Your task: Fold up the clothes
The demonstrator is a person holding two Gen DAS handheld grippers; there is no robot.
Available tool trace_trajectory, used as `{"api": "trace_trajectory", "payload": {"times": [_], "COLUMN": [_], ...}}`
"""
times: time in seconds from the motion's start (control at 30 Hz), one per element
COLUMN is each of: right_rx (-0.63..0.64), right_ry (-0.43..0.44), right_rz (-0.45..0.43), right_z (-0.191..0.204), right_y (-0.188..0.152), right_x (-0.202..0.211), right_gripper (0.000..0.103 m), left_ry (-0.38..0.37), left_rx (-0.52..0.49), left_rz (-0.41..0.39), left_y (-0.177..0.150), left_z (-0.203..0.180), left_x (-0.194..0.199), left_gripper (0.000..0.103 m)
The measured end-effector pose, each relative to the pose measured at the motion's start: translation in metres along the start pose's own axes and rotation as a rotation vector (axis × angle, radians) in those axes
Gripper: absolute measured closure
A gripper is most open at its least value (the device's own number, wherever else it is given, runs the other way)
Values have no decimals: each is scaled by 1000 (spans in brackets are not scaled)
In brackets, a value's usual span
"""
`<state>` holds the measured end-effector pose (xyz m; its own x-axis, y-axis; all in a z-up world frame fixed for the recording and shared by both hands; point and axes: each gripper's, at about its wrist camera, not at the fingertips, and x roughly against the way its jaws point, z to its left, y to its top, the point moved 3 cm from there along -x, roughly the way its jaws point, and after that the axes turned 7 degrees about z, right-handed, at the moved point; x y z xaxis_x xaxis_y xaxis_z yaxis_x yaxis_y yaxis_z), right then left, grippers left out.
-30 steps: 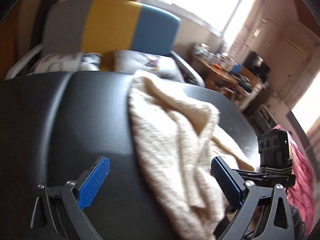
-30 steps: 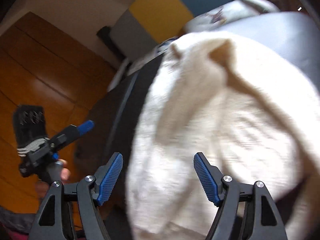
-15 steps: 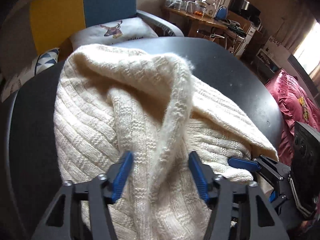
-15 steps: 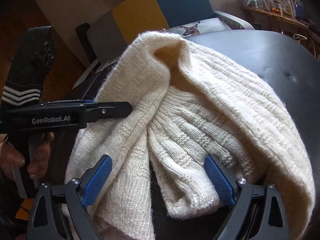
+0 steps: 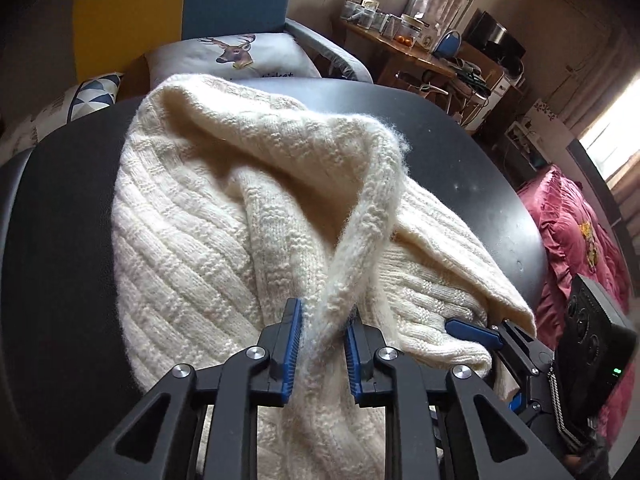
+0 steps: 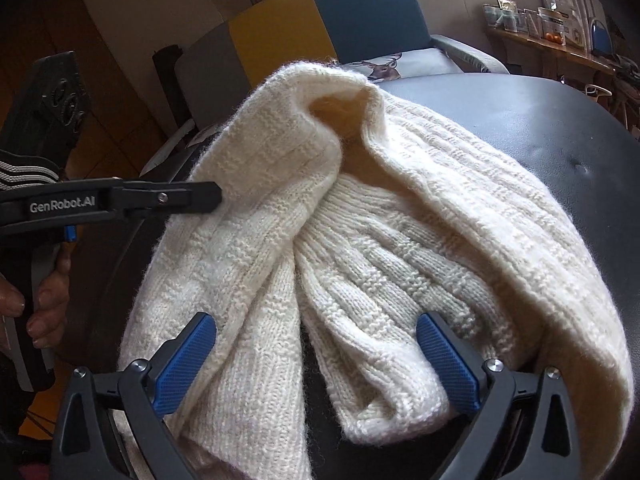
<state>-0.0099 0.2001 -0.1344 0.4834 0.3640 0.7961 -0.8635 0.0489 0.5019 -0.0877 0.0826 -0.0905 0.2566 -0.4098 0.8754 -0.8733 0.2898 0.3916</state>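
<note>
The cream sweater [image 5: 224, 216] lay bunched on the dark table [image 5: 60, 240], the left hand-held gripper [image 5: 320, 344] pinched tight on a raised fuzzy edge at its near side, while the right hand-held gripper [image 6: 316, 360] stood wide open over nearby folds, gripping nothing.

Yellow/blue armchair [image 5: 180, 4] w/ deer cushion [image 5: 240, 58], cluttered wood desk [image 5: 408, 56], bright window [image 5: 612, 140] at right
</note>
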Motion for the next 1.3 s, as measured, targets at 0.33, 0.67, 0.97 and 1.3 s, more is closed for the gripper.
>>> {"api": "trace_trajectory", "payload": {"times": [0.33, 0.67, 0.97, 1.3], "right_rx": [25, 86, 75, 80], "right_ry": [-131, -249, -269, -266], "right_rz": [76, 155, 128, 98], "right_z": [13, 31, 41, 26], "right_y": [-31, -35, -48, -12], "right_x": [10, 5, 21, 6], "right_gripper": [0, 0, 0, 0], "left_ry": [-49, 5, -133, -225], "left_rx": [136, 283, 358, 402], "left_rz": [-119, -113, -120, -150], "left_y": [-24, -79, -121, -108], "left_z": [55, 135, 136, 112], "left_x": [44, 55, 64, 37], "left_gripper": [97, 96, 57, 53]}}
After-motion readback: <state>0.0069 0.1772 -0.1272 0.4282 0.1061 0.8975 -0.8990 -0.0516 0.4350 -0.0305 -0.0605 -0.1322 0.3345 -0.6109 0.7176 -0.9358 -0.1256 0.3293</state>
